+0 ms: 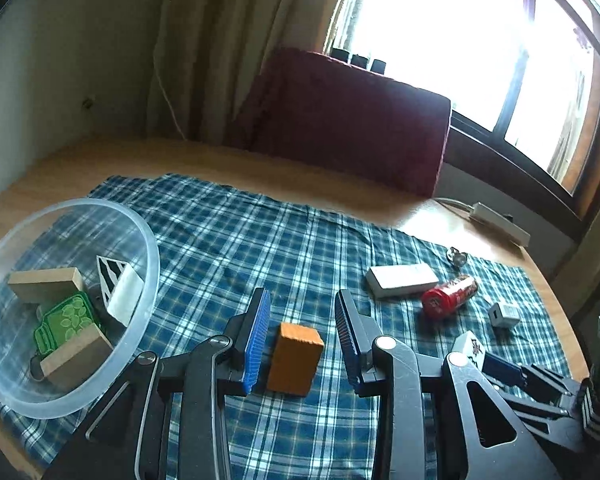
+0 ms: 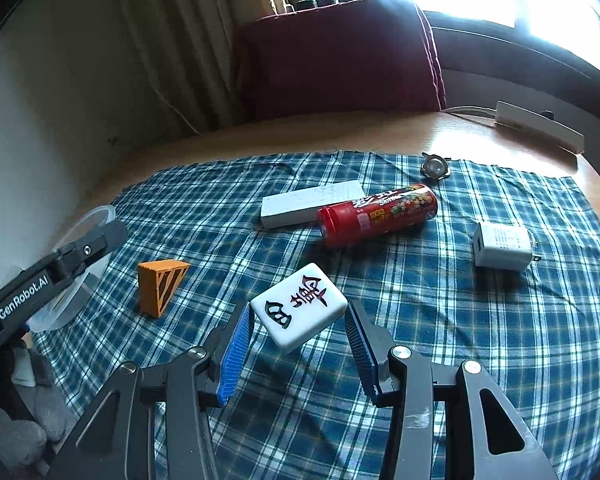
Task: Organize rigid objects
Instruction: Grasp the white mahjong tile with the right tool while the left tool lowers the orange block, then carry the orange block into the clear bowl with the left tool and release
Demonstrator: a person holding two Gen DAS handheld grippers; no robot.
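Note:
An orange wedge block stands on the blue plaid cloth between the fingers of my left gripper. That gripper is open, with its left pad close to the block. The right wrist view shows the same wedge with black stripes on one face. A white mahjong tile lies between the open fingers of my right gripper, untouched by either pad. At the left, a clear plastic bowl holds wooden blocks, a green piece and a zebra-striped wedge.
A red snack can lies against a white box mid-cloth. A white charger and a small metal item sit to the right. Behind the cloth are a maroon cushion and a power strip.

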